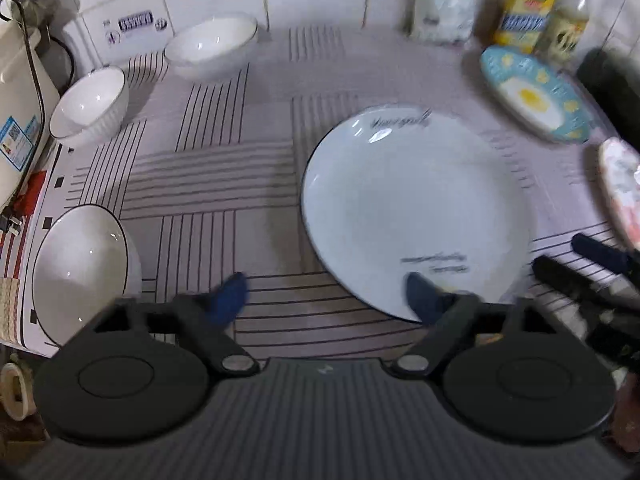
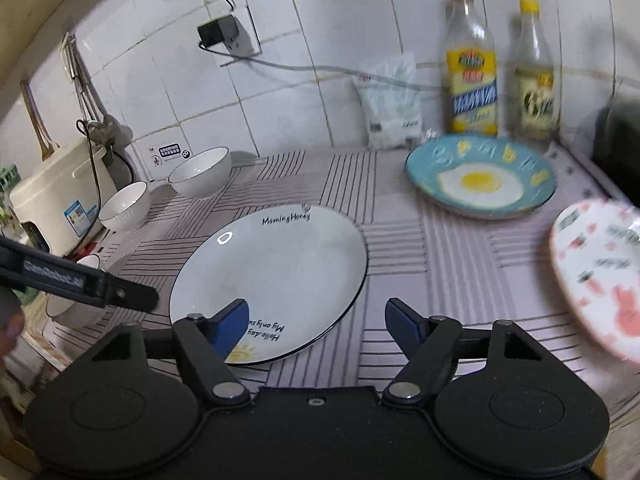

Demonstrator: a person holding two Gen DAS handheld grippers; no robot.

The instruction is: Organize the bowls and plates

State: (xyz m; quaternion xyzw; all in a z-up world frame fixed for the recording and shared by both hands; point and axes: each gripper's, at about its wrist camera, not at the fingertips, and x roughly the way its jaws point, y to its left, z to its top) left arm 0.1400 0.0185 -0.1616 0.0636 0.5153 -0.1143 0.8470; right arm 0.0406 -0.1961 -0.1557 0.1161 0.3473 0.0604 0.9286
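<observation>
A large white plate [image 1: 416,208] [image 2: 272,276] with a dark rim and printed words lies flat on the striped cloth. My left gripper [image 1: 326,296] hangs open above the cloth, its right finger over the plate's near rim, nothing between the pads. My right gripper [image 2: 318,320] is open too, its left finger over the plate's near edge and its right finger over the cloth. A blue fried-egg plate [image 2: 480,178] [image 1: 532,94] sits at the back right, a pink-patterned plate [image 2: 600,272] [image 1: 622,184] at the right edge. Three white bowls [image 1: 218,42] [image 1: 90,102] [image 1: 78,268] stand along the left.
A cream rice cooker [image 2: 60,200] stands at the far left by the tiled wall. Two bottles [image 2: 472,84] [image 2: 534,88] and a white bag [image 2: 394,108] line the back. A charger [image 2: 218,30] with cables is plugged in the wall. The table's left edge runs beside the nearest bowl.
</observation>
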